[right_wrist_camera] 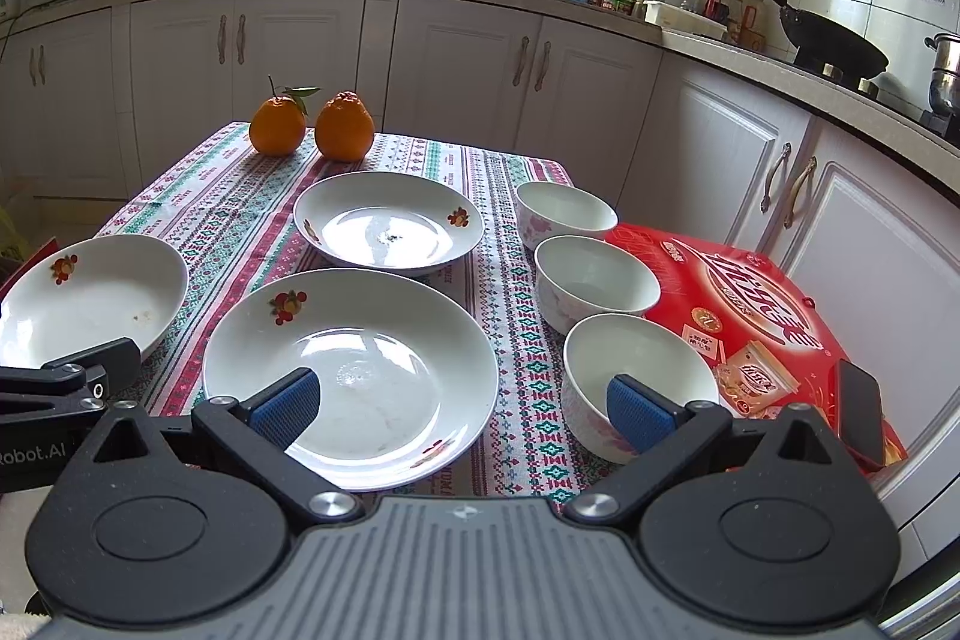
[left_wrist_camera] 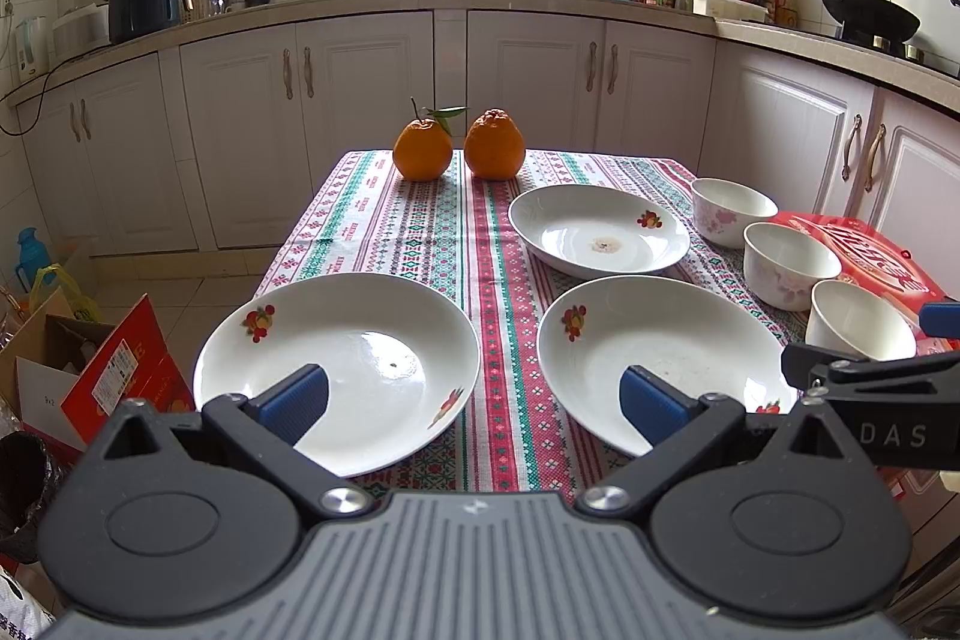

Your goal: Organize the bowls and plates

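Three white plates with fruit prints lie on the patterned tablecloth: a near left plate (left_wrist_camera: 360, 358) (right_wrist_camera: 90, 298), a near middle plate (left_wrist_camera: 666, 346) (right_wrist_camera: 372, 340) and a far plate (left_wrist_camera: 600, 229) (right_wrist_camera: 390, 220). Three white bowls stand in a row on the right: far (left_wrist_camera: 732, 211) (right_wrist_camera: 564, 214), middle (left_wrist_camera: 789, 265) (right_wrist_camera: 594, 280), near (left_wrist_camera: 858, 322) (right_wrist_camera: 636, 376). My left gripper (left_wrist_camera: 474, 403) is open and empty above the near table edge, between the two near plates. My right gripper (right_wrist_camera: 462, 406) is open and empty, between the middle plate and the near bowl.
Two oranges (left_wrist_camera: 459, 148) (right_wrist_camera: 312, 124) sit at the table's far end. A red box (right_wrist_camera: 762, 316) with a phone (right_wrist_camera: 861, 412) on it lies right of the bowls. Cardboard boxes (left_wrist_camera: 90, 376) stand on the floor at left. Kitchen cabinets (left_wrist_camera: 372, 112) lie beyond.
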A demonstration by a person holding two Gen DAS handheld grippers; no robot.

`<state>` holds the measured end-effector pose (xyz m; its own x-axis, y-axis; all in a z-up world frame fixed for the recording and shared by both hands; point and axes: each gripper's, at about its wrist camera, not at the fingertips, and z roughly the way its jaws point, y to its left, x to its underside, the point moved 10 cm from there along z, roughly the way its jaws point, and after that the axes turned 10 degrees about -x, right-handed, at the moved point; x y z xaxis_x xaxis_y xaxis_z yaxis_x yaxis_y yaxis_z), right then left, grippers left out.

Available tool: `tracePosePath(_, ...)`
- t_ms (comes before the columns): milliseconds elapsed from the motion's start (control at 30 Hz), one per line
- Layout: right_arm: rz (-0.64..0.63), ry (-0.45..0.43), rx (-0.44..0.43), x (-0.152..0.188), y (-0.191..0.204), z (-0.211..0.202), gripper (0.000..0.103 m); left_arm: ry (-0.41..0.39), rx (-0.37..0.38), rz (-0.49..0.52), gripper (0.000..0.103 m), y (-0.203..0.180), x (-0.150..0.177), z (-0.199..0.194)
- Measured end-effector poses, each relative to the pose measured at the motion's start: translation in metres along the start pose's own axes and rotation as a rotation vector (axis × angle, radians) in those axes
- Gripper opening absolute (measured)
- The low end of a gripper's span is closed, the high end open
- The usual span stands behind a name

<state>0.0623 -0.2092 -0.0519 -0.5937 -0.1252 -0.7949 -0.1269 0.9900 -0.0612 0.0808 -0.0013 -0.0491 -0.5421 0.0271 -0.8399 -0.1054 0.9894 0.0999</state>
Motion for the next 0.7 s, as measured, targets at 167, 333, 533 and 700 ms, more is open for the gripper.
tracePosePath(167,-0.002,-0.001,0.001,-0.0003,-0.0004,-0.0002,0.103,0.000,0.001,0.000,0.102,-0.0001,0.0000,0.0000)
tracePosePath(333,-0.003,-0.001,0.003,0.0001,0.0007,0.0000,0.103,0.001,0.001,-0.001,0.102,-0.0001,0.0000,-0.0002)
tracePosePath(533,-0.004,-0.001,0.004,0.0000,0.0006,0.0000,0.103,0.001,0.001,0.000,0.102,0.0000,0.0000,0.0000)
tracePosePath(700,-0.005,0.000,0.004,-0.0006,0.0011,0.0007,0.103,0.002,0.002,-0.001,0.102,-0.0002,0.0002,0.0005)
